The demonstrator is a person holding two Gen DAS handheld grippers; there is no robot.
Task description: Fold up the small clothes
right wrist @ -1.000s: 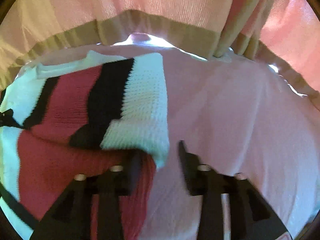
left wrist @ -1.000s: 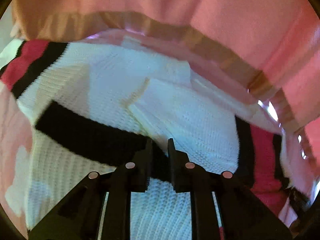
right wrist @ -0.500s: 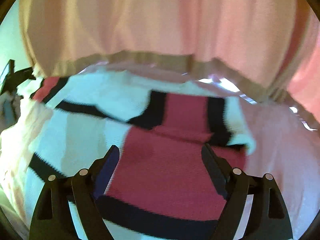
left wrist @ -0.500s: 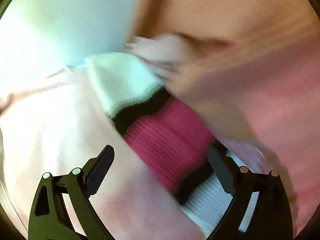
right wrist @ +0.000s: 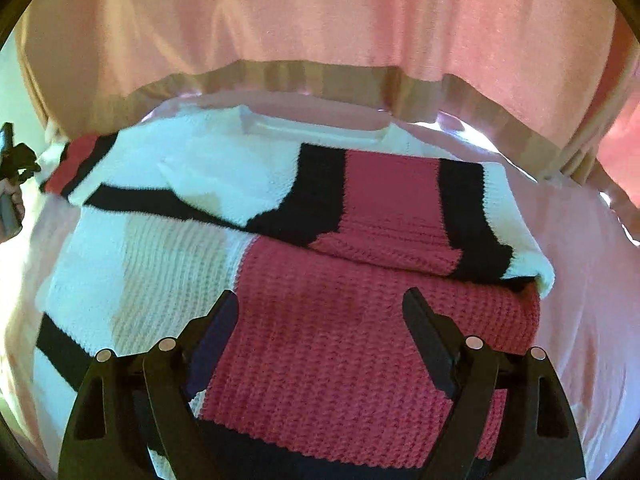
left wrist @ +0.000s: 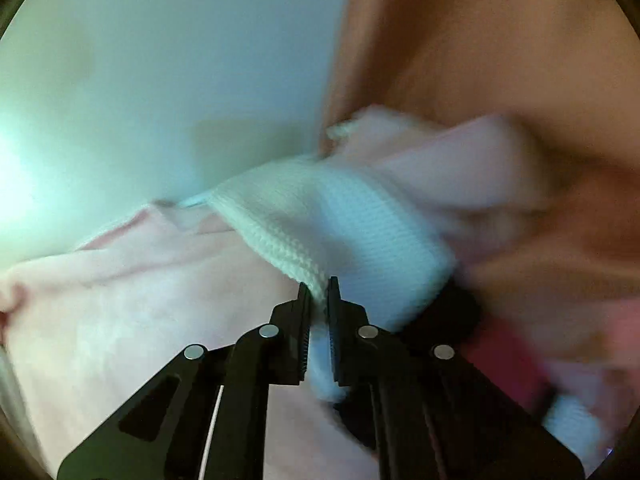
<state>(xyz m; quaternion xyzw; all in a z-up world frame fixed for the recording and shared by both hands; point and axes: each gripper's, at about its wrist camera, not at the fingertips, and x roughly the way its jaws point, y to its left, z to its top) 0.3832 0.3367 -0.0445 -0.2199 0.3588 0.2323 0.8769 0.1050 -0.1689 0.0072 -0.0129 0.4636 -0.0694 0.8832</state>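
The sweater [right wrist: 320,280], knitted in white, black and red blocks, lies spread on a pink sheet [right wrist: 592,320] over what appears to be a bed; pink curtains [right wrist: 320,20] hang behind it. The right sleeve [right wrist: 400,208] is already laid across the chest, so the fold is judged partly done.

The left gripper [left wrist: 318,312] is at the far left of the garment. Its jaws have just been closing and now pinch the white ribbed cuff [left wrist: 320,232] of the left sleeve between the pads. The cuff is held at its edge, probably so the whole sleeve can be drawn inward over the body without bunching. That view is blurred, and the rest of the sleeve is indistinct.

The right gripper [right wrist: 320,308] hangs over the red lower panel with jaws spread wide and nothing between them. It appears placed to steady the folded side or take the hem next.

Risk: a thin edge grip may slip from the loose knit.
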